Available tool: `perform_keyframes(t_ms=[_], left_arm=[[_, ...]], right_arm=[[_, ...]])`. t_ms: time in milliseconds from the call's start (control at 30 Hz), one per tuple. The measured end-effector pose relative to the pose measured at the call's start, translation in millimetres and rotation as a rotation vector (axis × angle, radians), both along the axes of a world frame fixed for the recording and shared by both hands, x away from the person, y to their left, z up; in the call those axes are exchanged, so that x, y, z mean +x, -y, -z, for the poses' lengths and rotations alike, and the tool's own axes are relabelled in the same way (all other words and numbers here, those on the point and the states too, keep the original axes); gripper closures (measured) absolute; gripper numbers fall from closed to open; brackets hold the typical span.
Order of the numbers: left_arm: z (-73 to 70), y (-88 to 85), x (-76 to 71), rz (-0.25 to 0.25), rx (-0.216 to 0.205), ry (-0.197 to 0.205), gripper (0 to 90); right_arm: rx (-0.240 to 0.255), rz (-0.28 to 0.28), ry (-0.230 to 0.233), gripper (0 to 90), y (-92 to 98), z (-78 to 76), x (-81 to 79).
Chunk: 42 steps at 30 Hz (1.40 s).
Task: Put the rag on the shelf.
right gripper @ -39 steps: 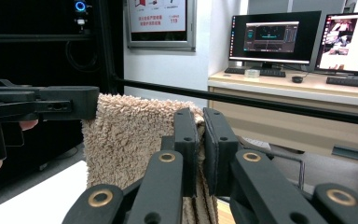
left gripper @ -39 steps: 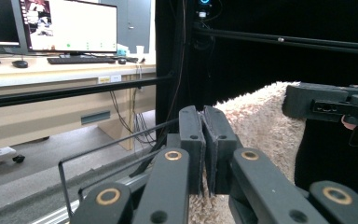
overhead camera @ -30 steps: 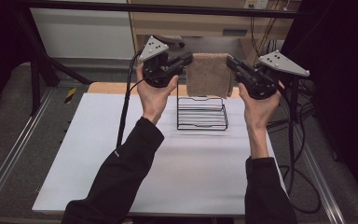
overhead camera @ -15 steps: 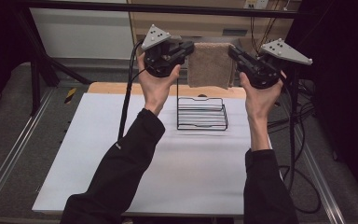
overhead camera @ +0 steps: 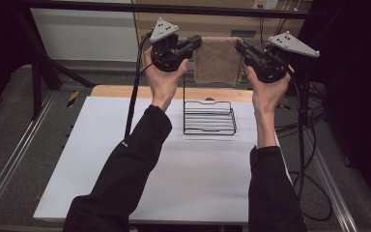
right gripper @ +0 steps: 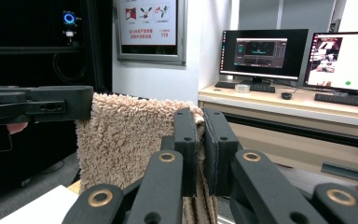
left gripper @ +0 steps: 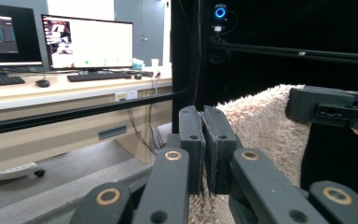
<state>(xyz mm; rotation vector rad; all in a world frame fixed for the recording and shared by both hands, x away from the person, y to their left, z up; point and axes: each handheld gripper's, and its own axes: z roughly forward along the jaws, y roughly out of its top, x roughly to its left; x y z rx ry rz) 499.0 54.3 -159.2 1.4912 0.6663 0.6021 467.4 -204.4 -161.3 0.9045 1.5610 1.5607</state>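
A tan fluffy towel (overhead camera: pixel 217 59) hangs in the air between both grippers, high above the far side of the table. My left gripper (overhead camera: pixel 196 42) is shut on the towel's upper left corner, my right gripper (overhead camera: pixel 240 46) on its upper right corner. In the left gripper view the jaws (left gripper: pixel 204 144) pinch the towel (left gripper: pixel 265 126) edge, with the other gripper (left gripper: pixel 335 109) beyond. In the right gripper view the towel (right gripper: pixel 126 135) is clamped by that gripper (right gripper: pixel 200 149). Below stands a black wire rack (overhead camera: pixel 208 117).
The white table (overhead camera: pixel 125 159) has bare room at the left and front. A black frame bar (overhead camera: pixel 174 8) crosses above the far edge. Cables (overhead camera: pixel 302 145) trail at the right. Monitors (right gripper: pixel 261 53) stand on a desk beyond.
Both hands have risen and moved away from me, carrying the stretched towel higher above the rack. Both grips stay the same.
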Motion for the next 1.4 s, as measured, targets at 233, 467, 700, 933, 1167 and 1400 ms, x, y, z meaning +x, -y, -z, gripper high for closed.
perform_keyframes(t_ms=[233, 467, 700, 933, 1167, 1400], left_arm=[[5.8, 2.7, 13.6, -0.021, 0.001, -0.009, 86.7], [8.7, 5.6, 25.2, -0.036, 0.022, -0.011, 86.7], [19.5, 4.1, 33.8, -0.034, 0.033, -0.027, 86.7], [33.2, 4.6, 31.2, -0.008, 0.069, -0.028, 86.7], [42.9, 3.5, 27.0, -0.003, 0.107, -0.033, 86.6], [53.8, 5.0, 22.2, 0.033, 0.103, -0.041, 86.6]], right_arm=[[-0.006, 0.003, -0.013, 85.1, -0.5, 4.8, 15.6], [-0.002, 0.008, -0.029, 85.1, 0.1, 10.5, 29.0], [-0.022, 0.005, -0.047, 85.1, -1.8, 17.7, 37.4], [-0.035, -0.007, -0.081, 85.1, 2.7, 28.0, 39.1], [-0.05, -0.018, -0.106, 85.0, 3.7, 40.3, 34.6], [-0.054, -0.027, -0.12, 85.0, 8.2, 52.4, 32.6]])
